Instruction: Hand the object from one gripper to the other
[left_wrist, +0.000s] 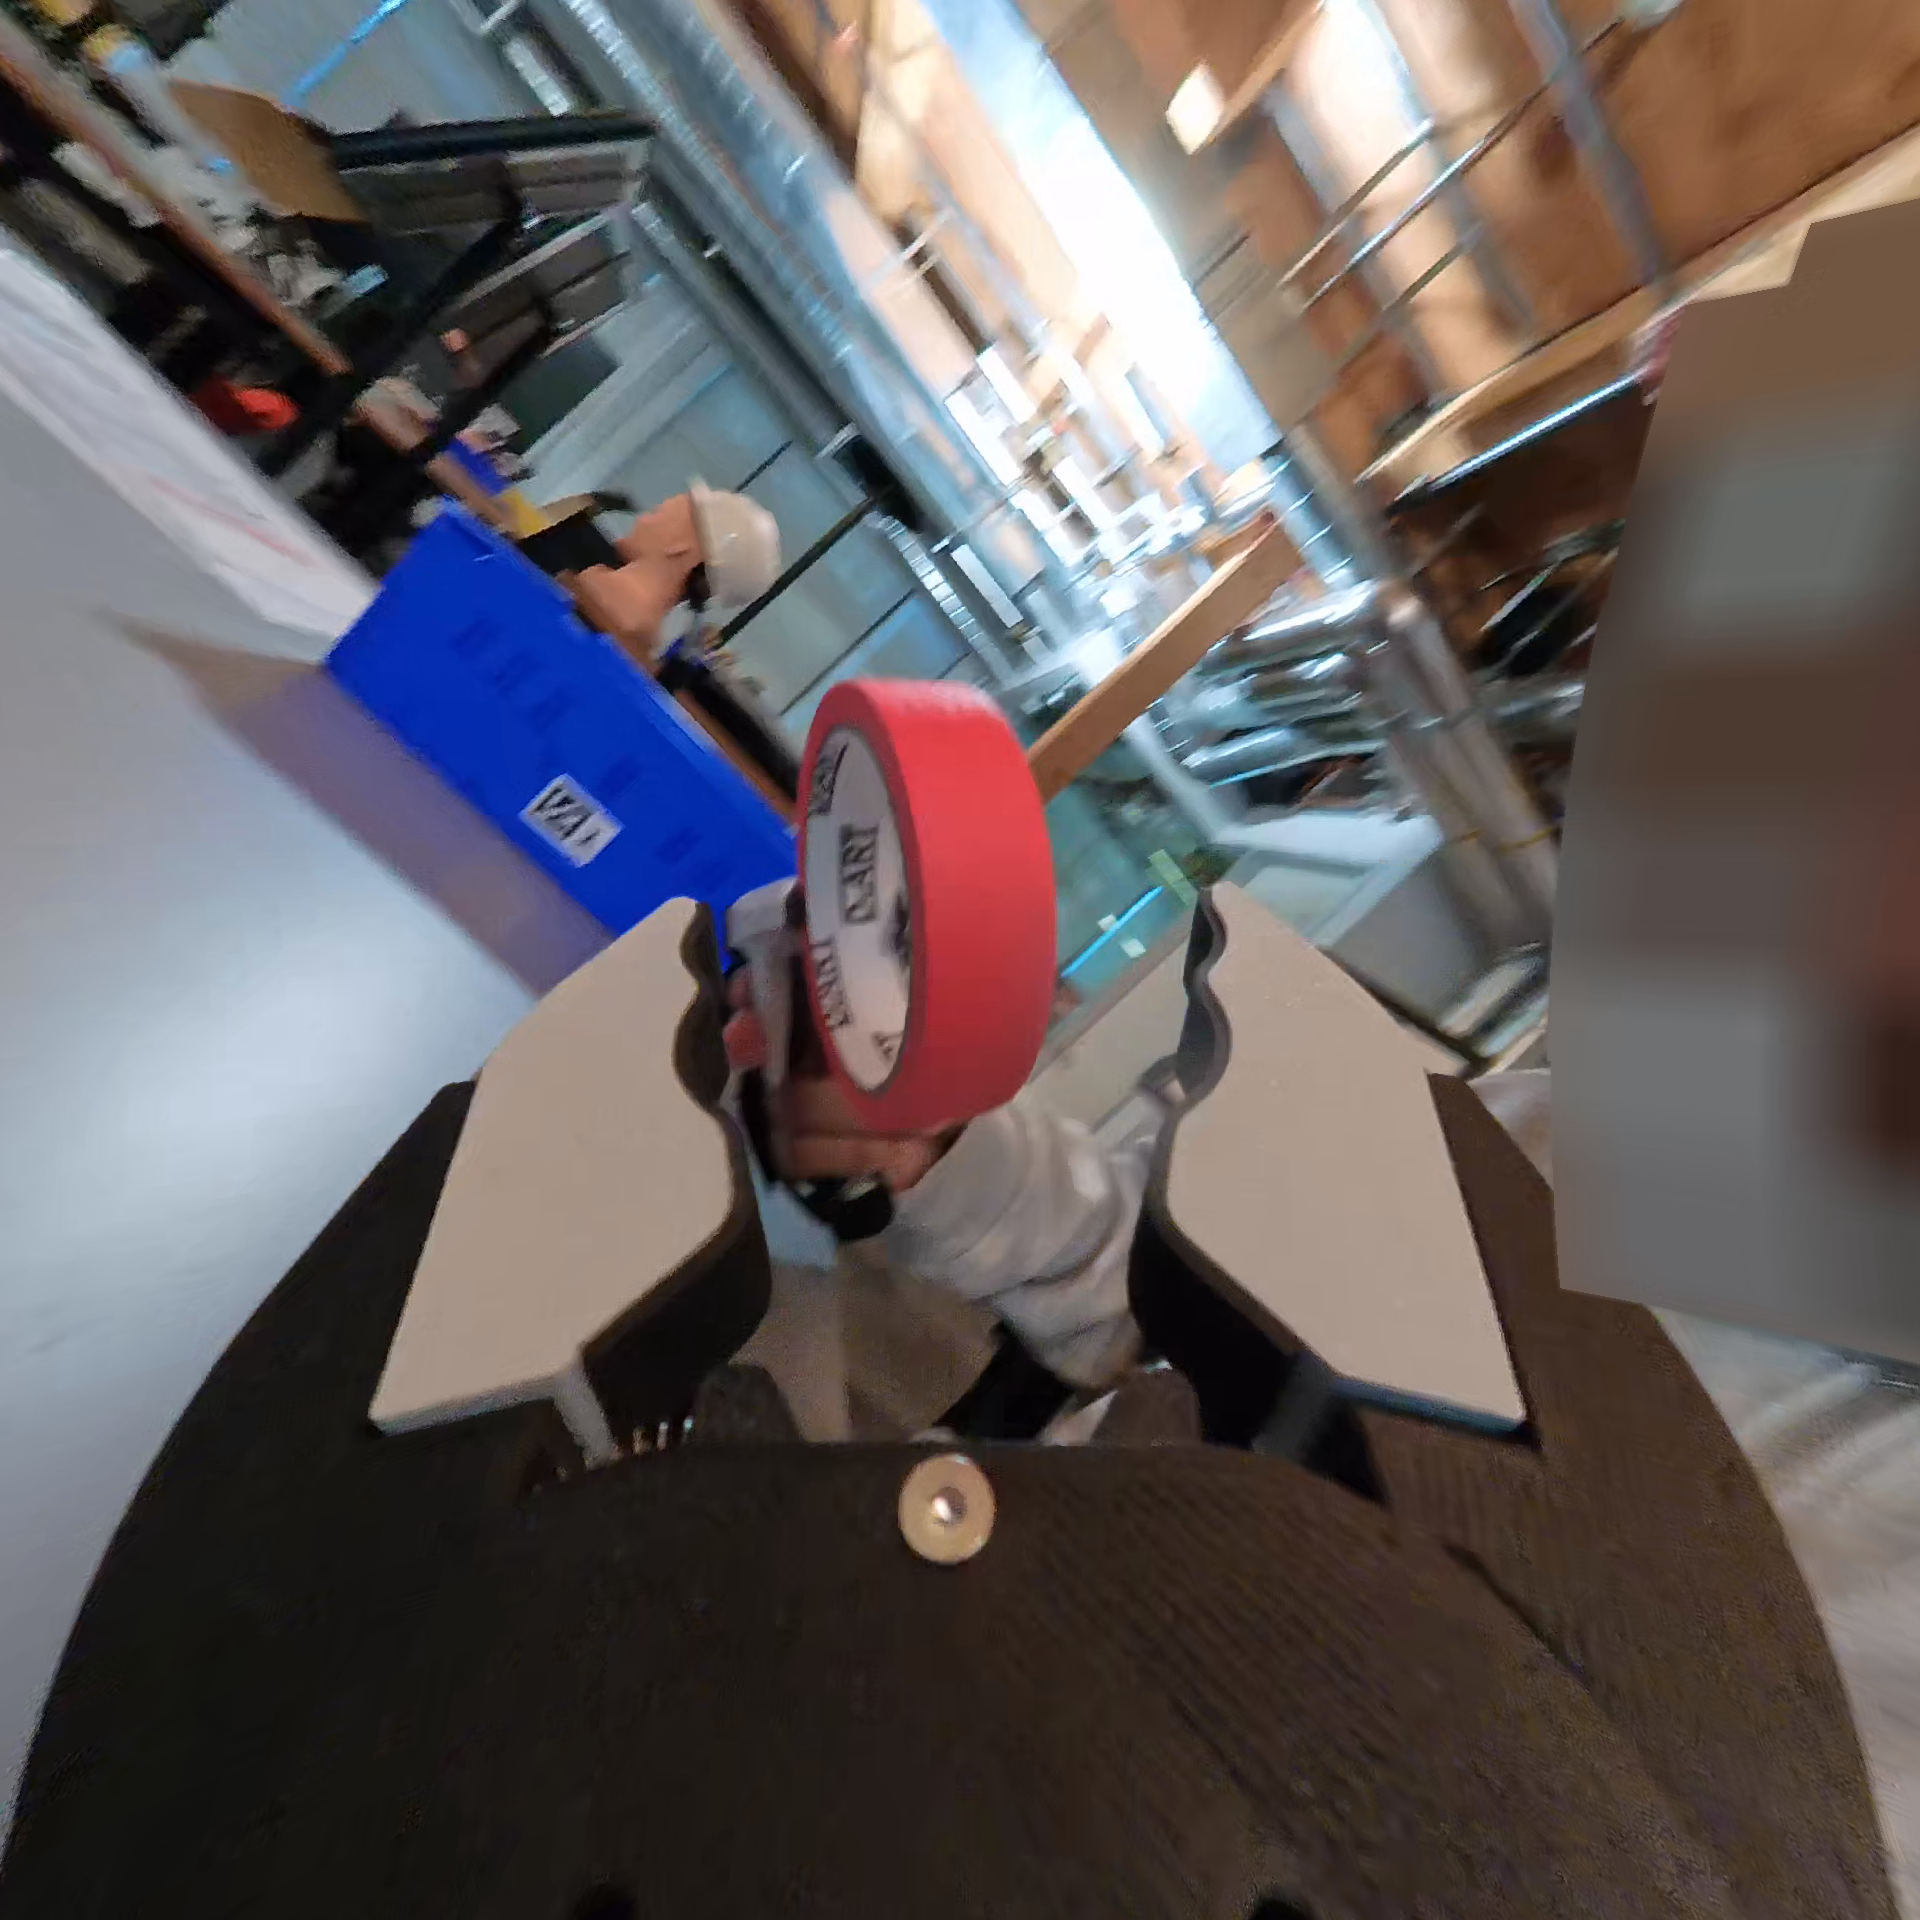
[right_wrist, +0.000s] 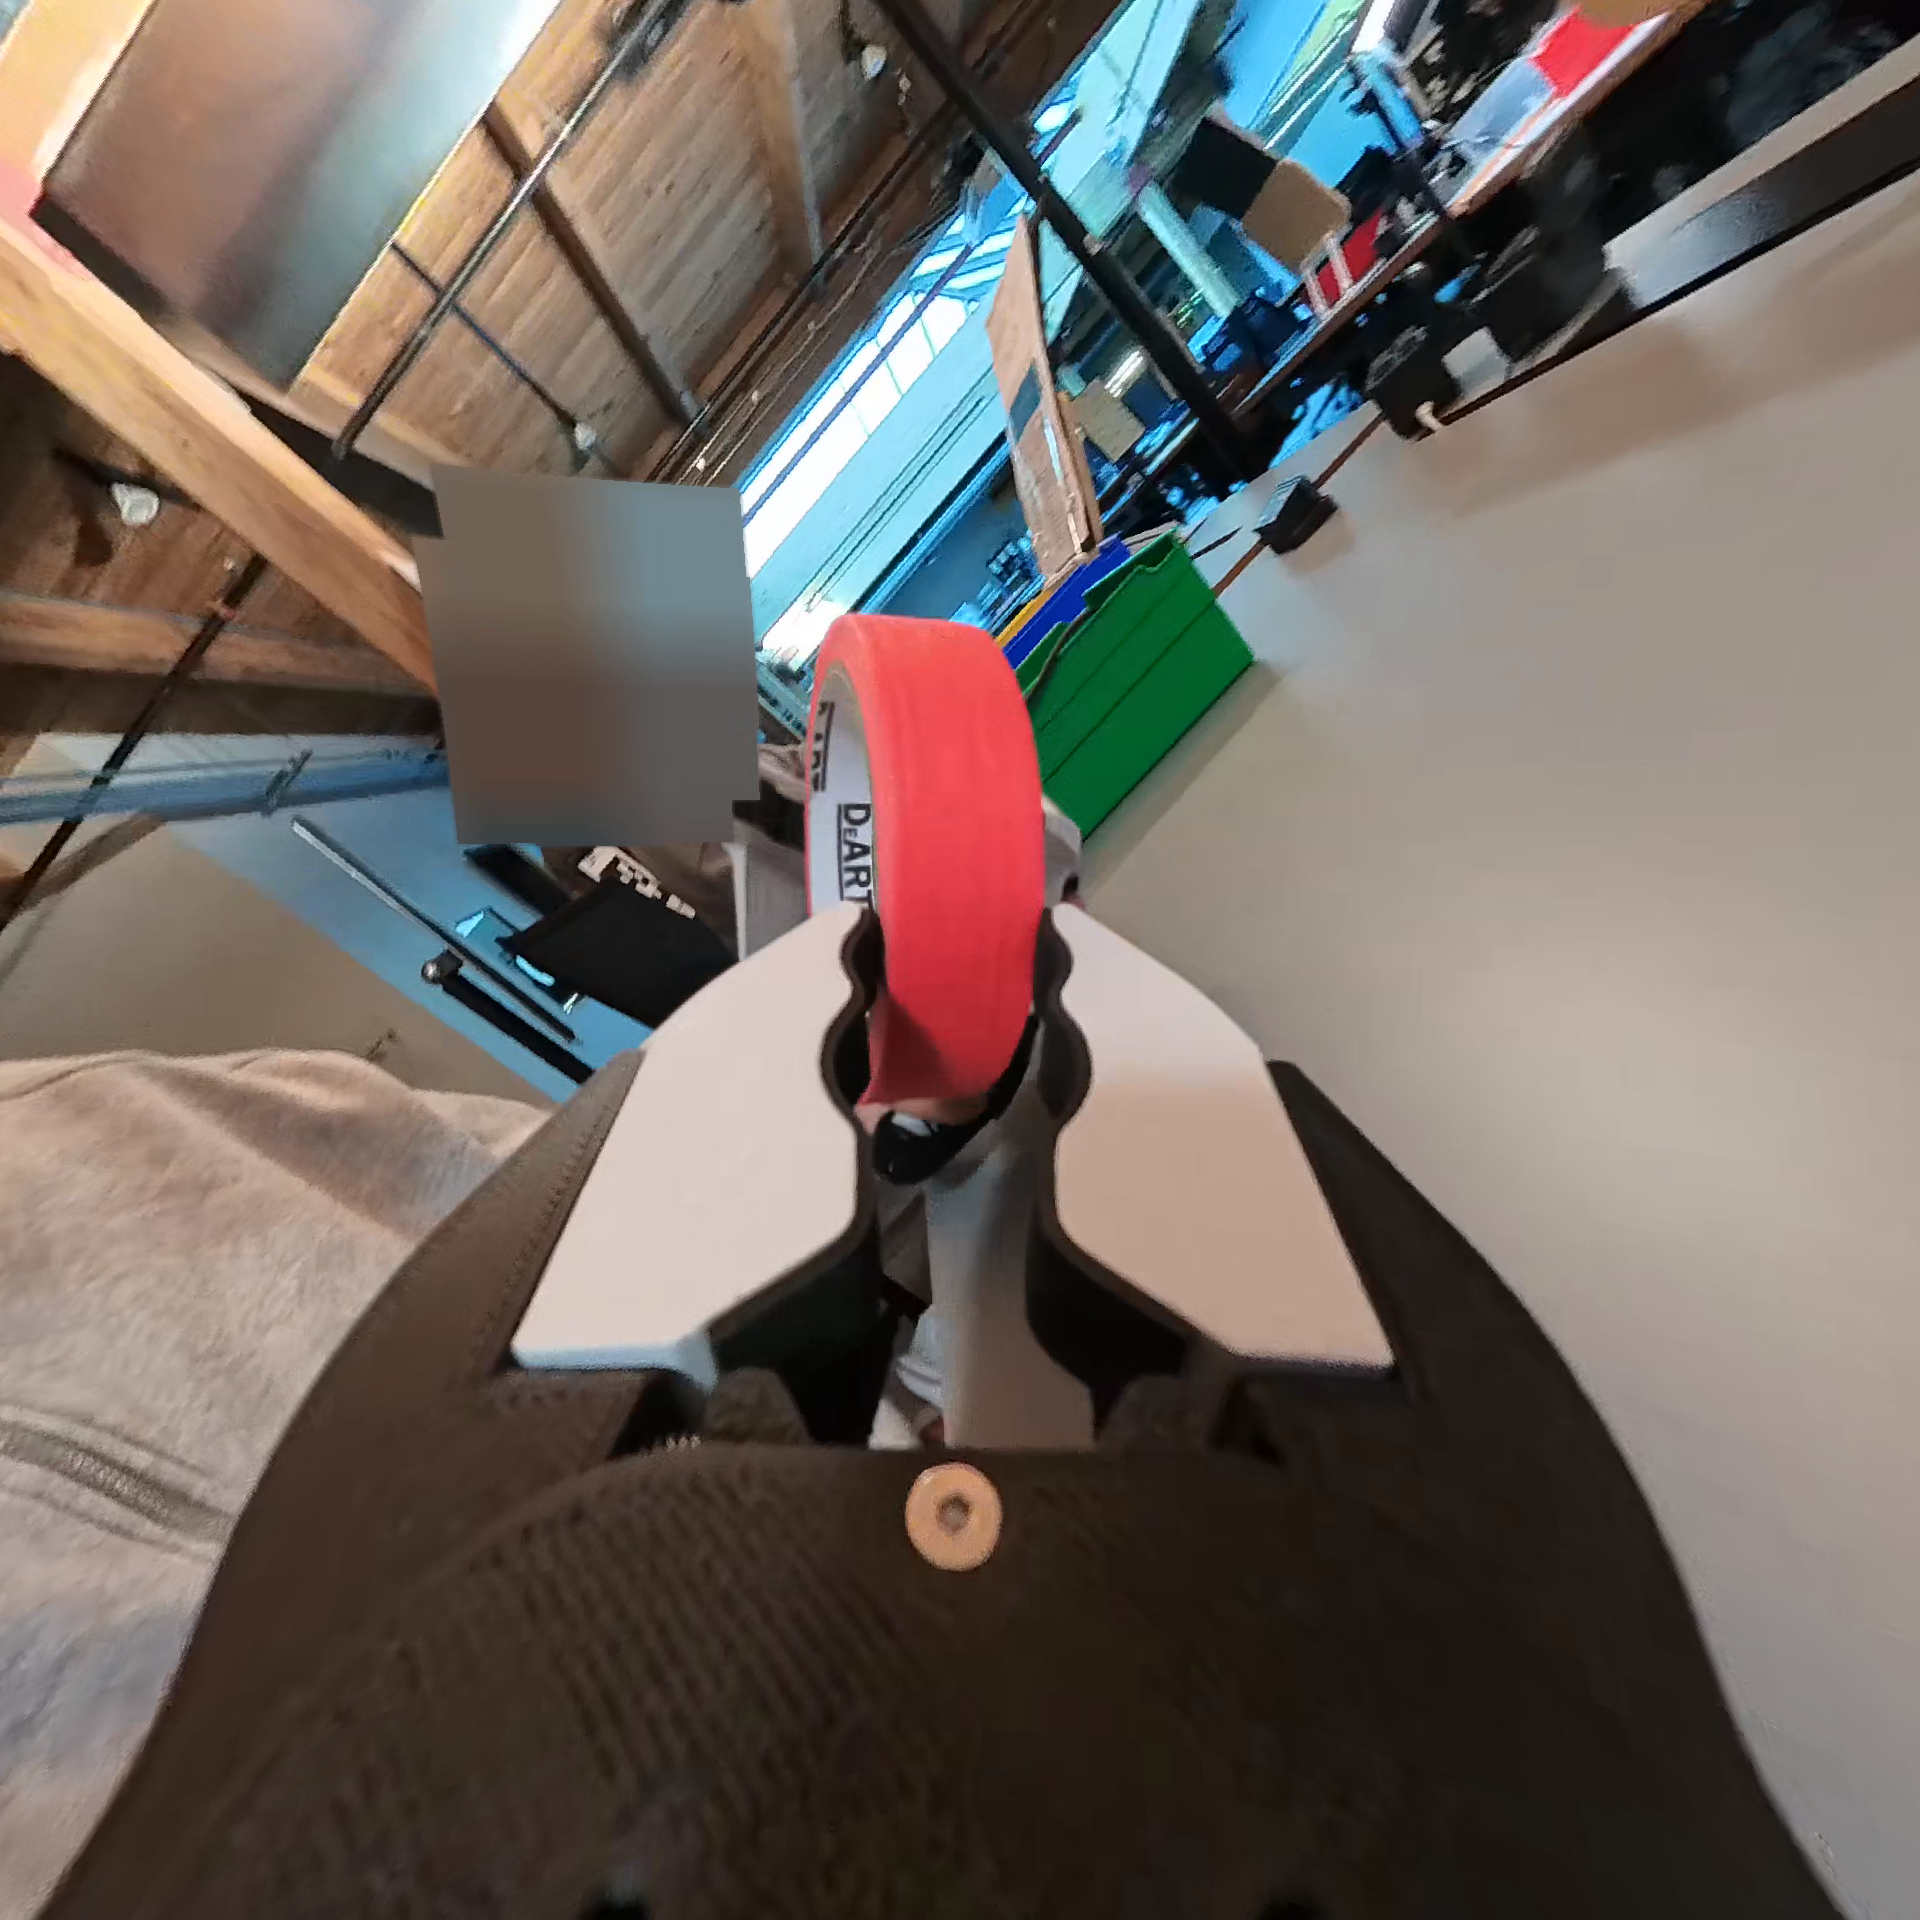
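Note:
A roll of red tape (right_wrist: 925, 790) with a white printed core stands on edge in my right gripper (right_wrist: 951, 925), which is shut on its lower rim. In the left wrist view the same roll (left_wrist: 935, 894) sits between the spread fingertips of my left gripper (left_wrist: 951, 904), which is open and does not touch it. Behind the roll there, one white finger of the right gripper (left_wrist: 764, 977) and the hand that holds it (left_wrist: 831, 1132) show. Both grippers are held up in the air above the table.
A white table (left_wrist: 156, 935) lies to the left, with a blue bin (left_wrist: 540, 748) at its far edge. In the right wrist view the table (right_wrist: 1558, 831) carries green bins (right_wrist: 1132, 686). A grey sleeve (right_wrist: 156, 1299) fills the lower left. Shelves and wooden beams stand behind. The grippers' ends are close to 7 cm from one another.

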